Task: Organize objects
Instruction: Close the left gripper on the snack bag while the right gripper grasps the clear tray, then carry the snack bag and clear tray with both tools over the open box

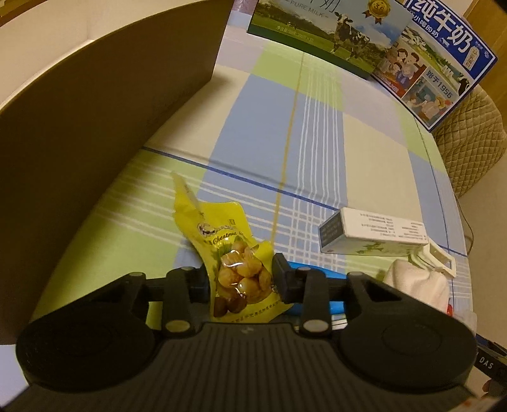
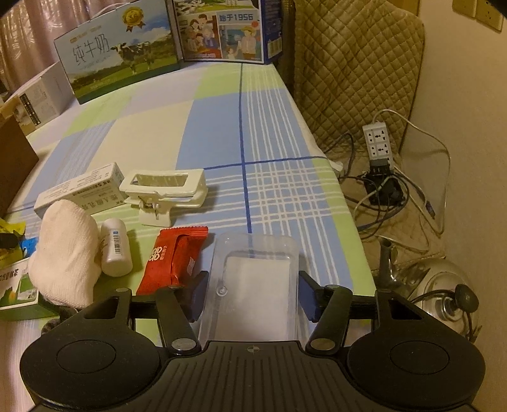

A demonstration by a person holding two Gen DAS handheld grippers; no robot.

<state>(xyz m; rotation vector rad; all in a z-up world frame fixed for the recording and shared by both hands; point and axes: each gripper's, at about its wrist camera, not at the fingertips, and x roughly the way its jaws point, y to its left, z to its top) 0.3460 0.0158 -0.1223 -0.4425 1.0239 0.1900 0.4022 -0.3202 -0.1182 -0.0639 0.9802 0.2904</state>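
Sock (image 2: 65,253) left of bottle (image 2: 115,248) — touching.

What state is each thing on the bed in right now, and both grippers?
Left gripper: shut on chestnut packet, lifted.
Right gripper: shut on clear plastic box.
White clip: closed, lying flat.
Red snack packet: sealed, lying flat.
White bottle: capped, on its side.
Medicine box: closed, lying flat.

Yellow pouch (image 1: 236,253) reads "Chestnut"; milk carton (image 2: 122,52) "纯牛奶"; blue carton (image 2: 226,30) "始于1956"
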